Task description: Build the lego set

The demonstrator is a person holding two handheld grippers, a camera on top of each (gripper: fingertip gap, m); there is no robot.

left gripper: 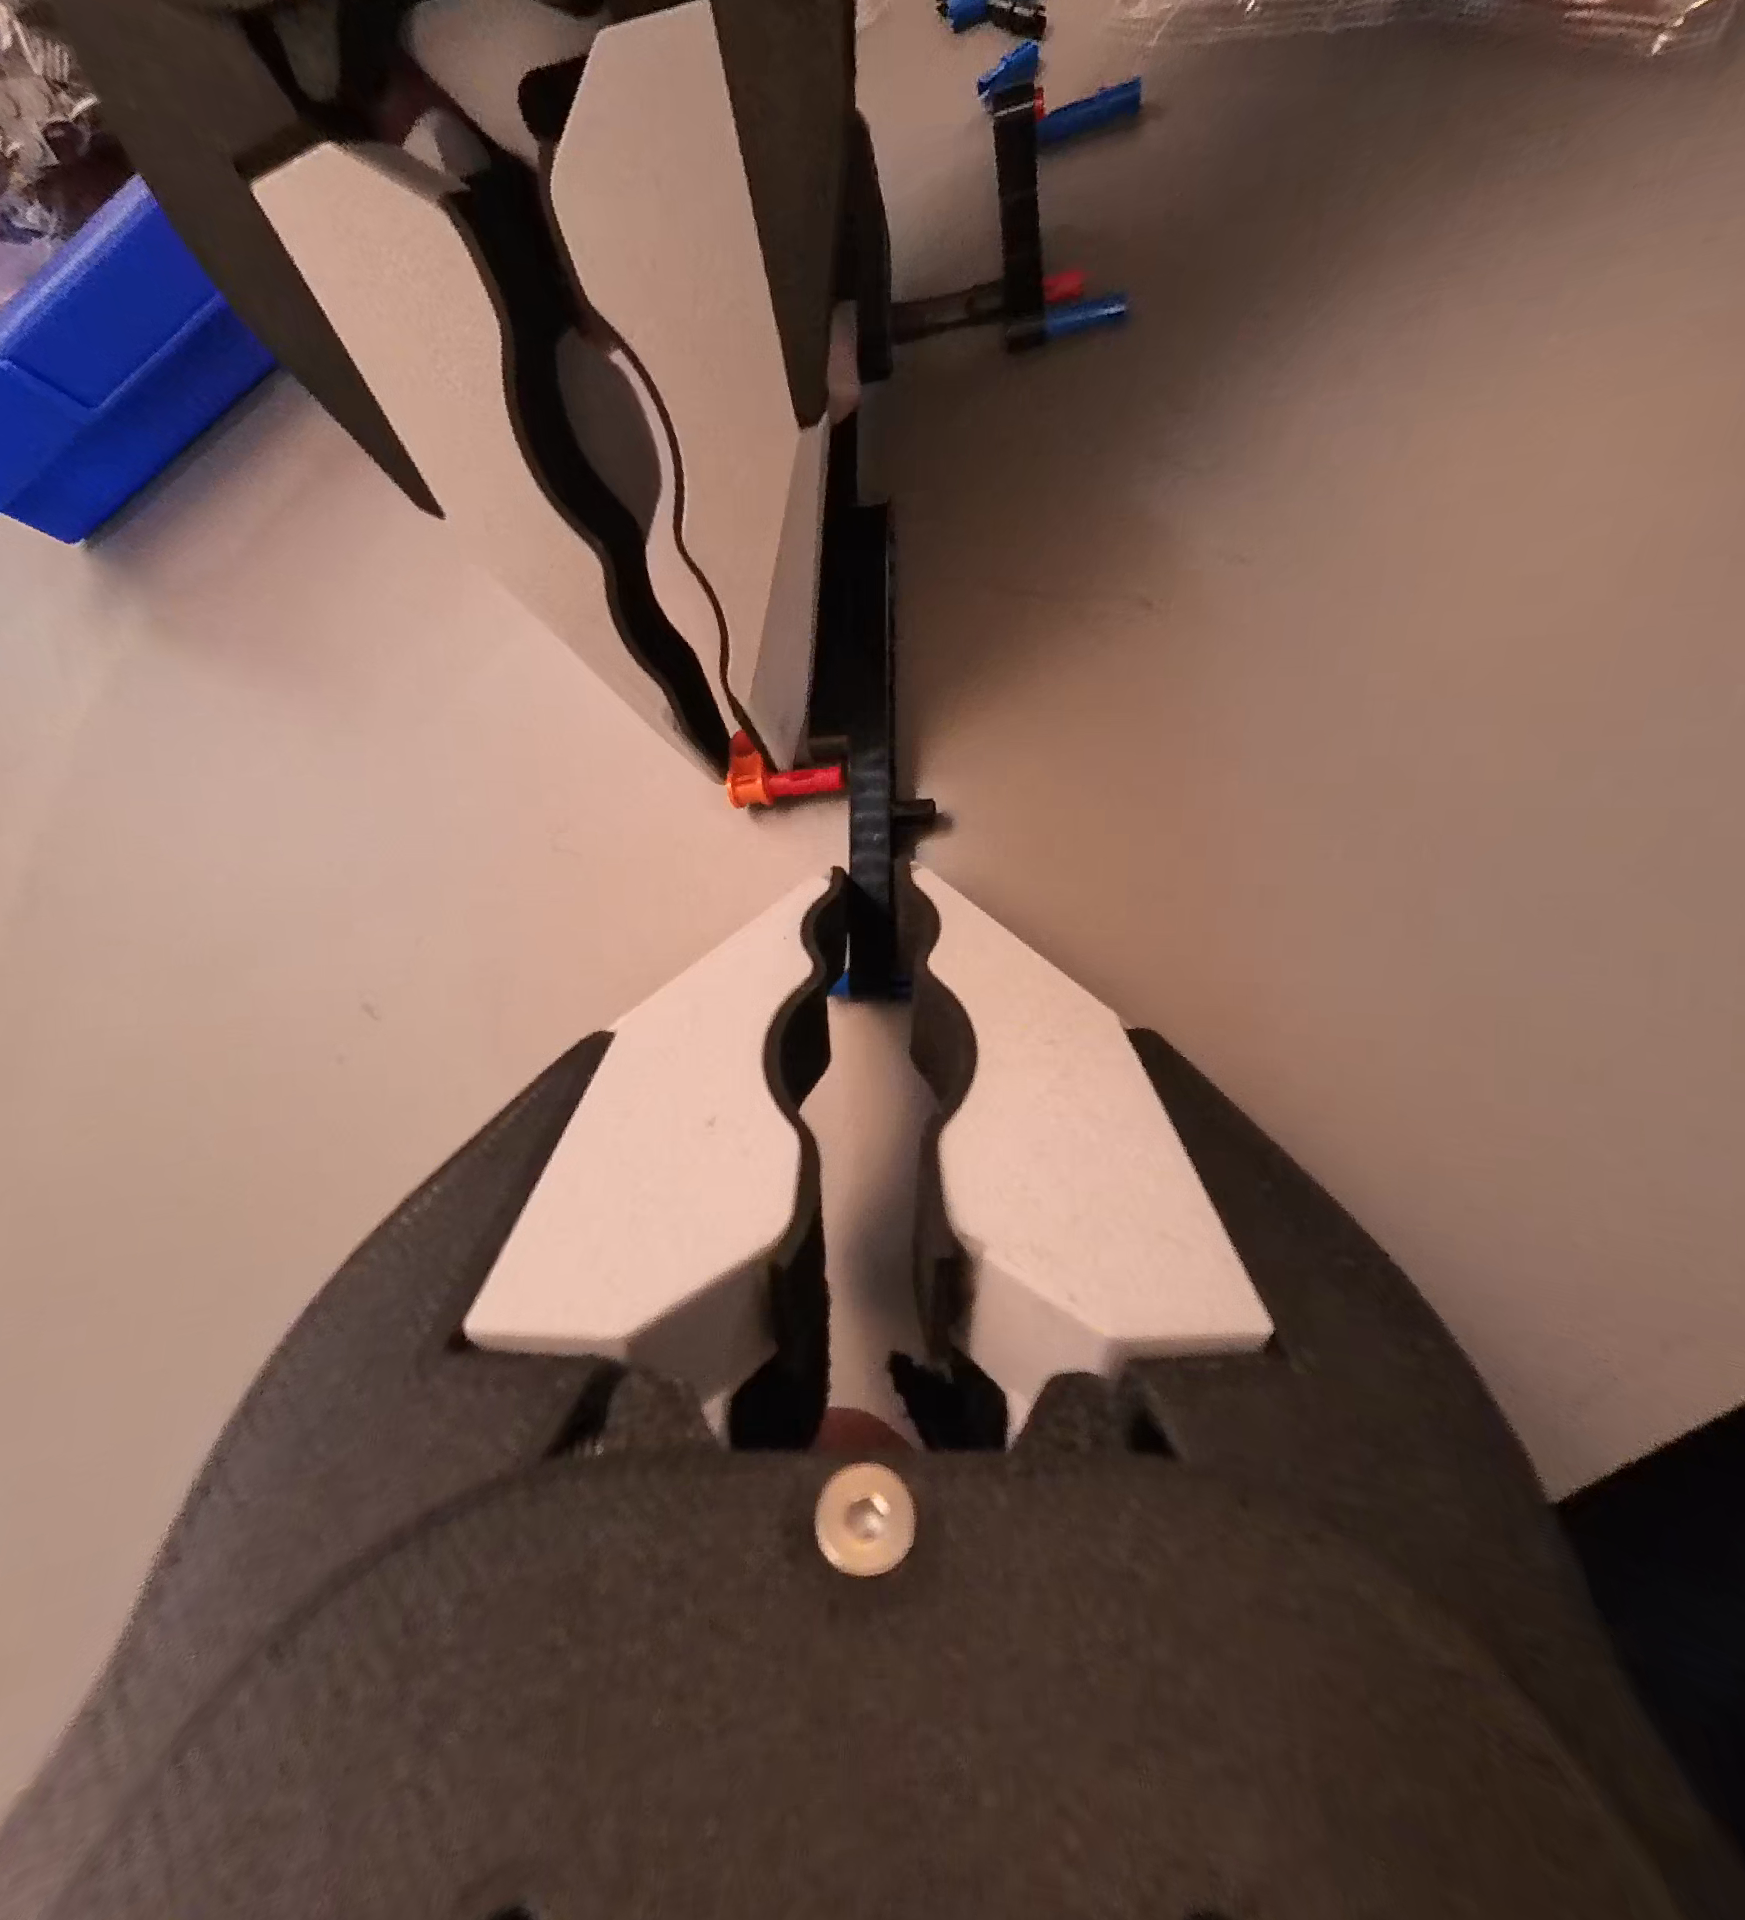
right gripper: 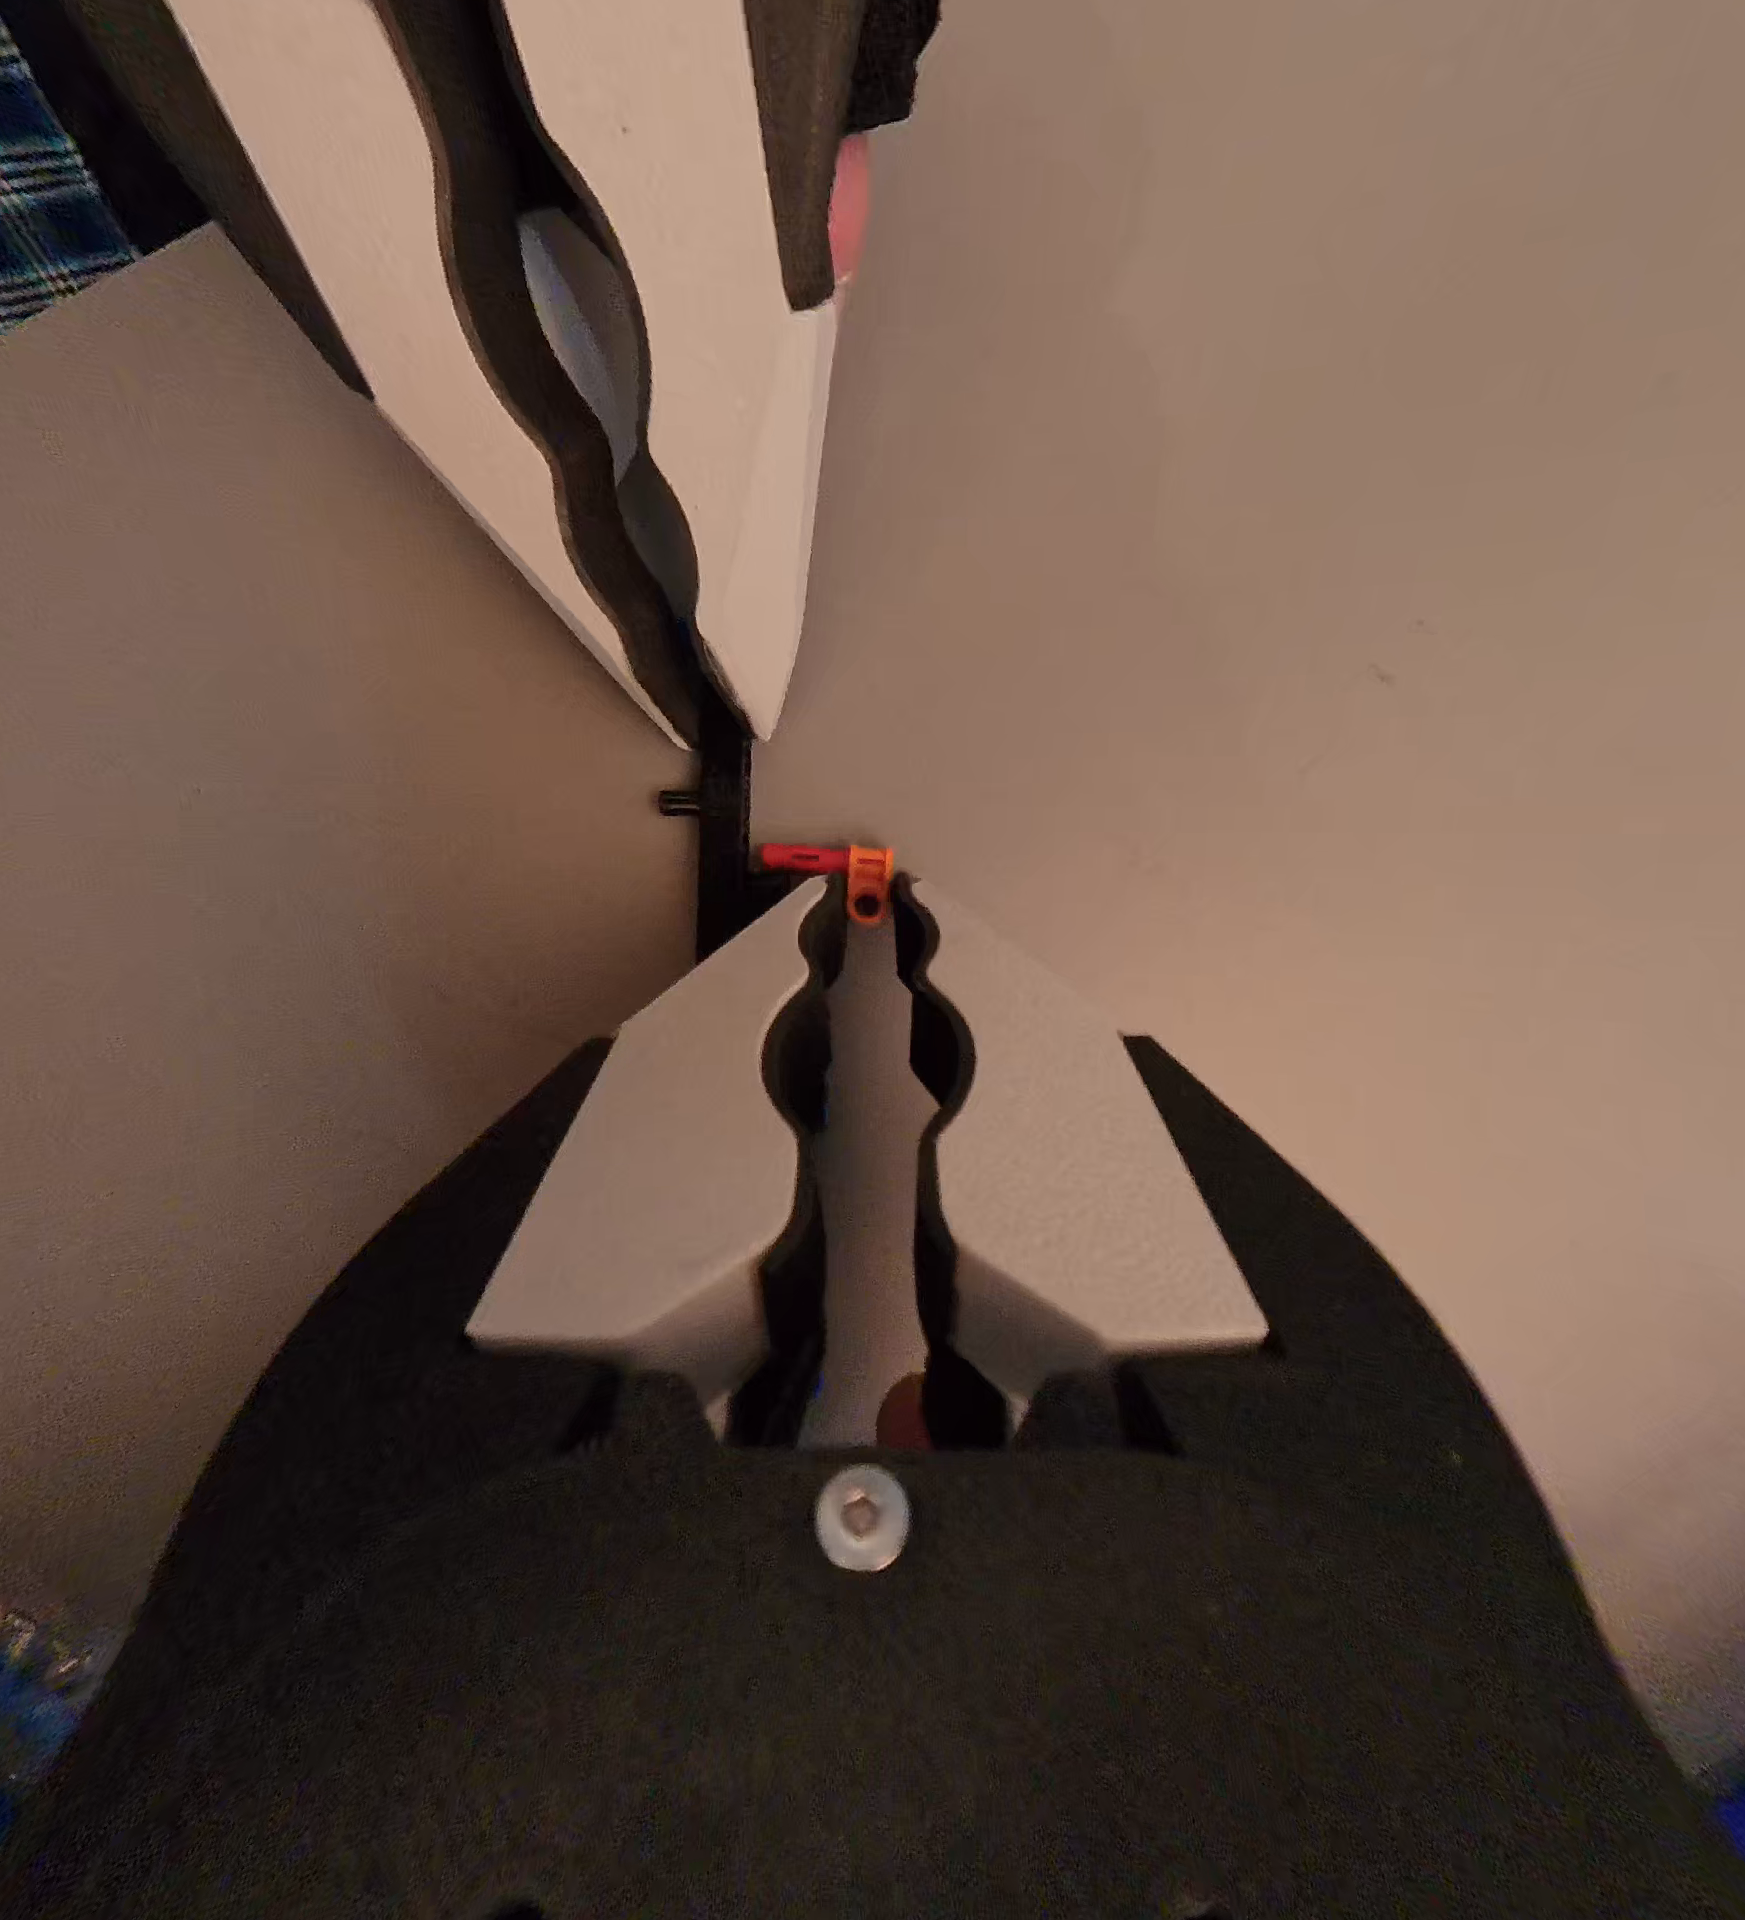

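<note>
Nearest to the lens in the left wrist view, the left tongs (left gripper: 873,883) are closed on the near end of a long black beam (left gripper: 873,821), which runs straight away from them, its long axis in line with the fingers, above the pale counter (left gripper: 1367,727). To the left of the beam, a red pin (left gripper: 803,781) sticks out sideways, across the beam's length, with one end at a hole in the beam's side and an orange connector (left gripper: 743,781) on the other end. The right tongs (left gripper: 743,753) come from the opposite side and hold this connector at the very tips; in the right wrist view they (right gripper: 866,883) are clamped on the orange piece (right gripper: 868,878), and the pin (right gripper: 795,855) points left toward the beam (right gripper: 722,831). So the coming move seems to turn on one line: the pin must go along its own axis, square to the beam, and the right tongs are the nearer ones to push it. Whether the pin is fully seated cannot be told. Farther right on the counter lies another black and blue assembly (left gripper: 1029,218), well apart.
</note>
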